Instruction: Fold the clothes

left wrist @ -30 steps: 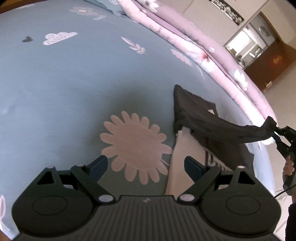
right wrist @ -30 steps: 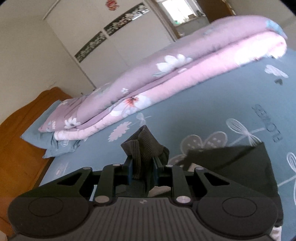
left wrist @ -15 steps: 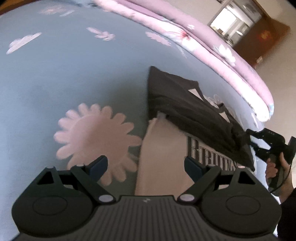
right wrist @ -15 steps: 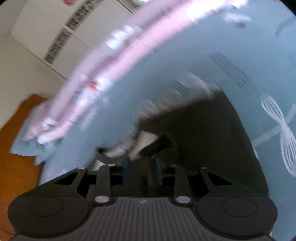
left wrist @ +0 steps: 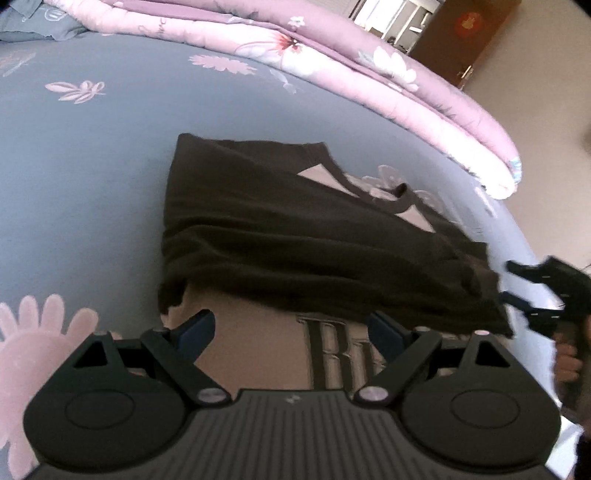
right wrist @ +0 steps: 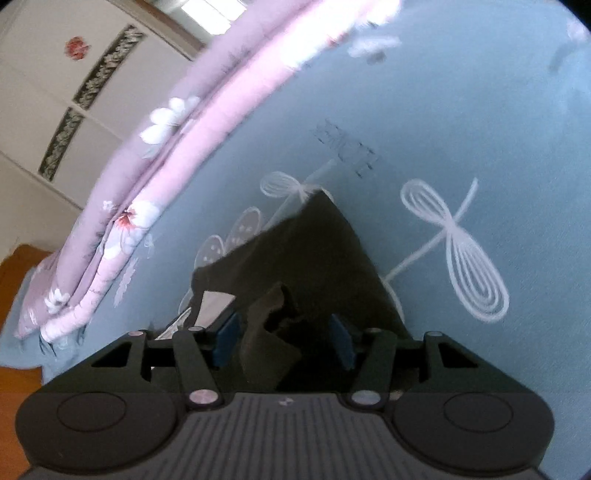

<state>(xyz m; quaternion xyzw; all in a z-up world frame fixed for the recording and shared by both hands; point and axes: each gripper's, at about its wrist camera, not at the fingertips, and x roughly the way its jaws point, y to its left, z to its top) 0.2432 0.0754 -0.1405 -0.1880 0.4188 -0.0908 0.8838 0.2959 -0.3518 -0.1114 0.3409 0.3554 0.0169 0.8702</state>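
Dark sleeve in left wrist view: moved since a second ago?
Yes. The dark sleeve, earlier stretched up off the bedsheet, now lies across the shirt; right gripper jaws just opened.

Shirt (left wrist: 314, 236) flat on bedsheet (left wrist: 92, 177), sleeve folded across chest. Rolled quilt (left wrist: 369, 74) behind shirt, along far bed edge. Pillow (left wrist: 33, 22) at quilt's left end. Left gripper (left wrist: 291, 328) over shirt's near part; right gripper (right wrist: 282, 341) at shirt's right edge.

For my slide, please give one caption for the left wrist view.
Open left tongs hover over a half-folded shirt on a blue bedsheet.
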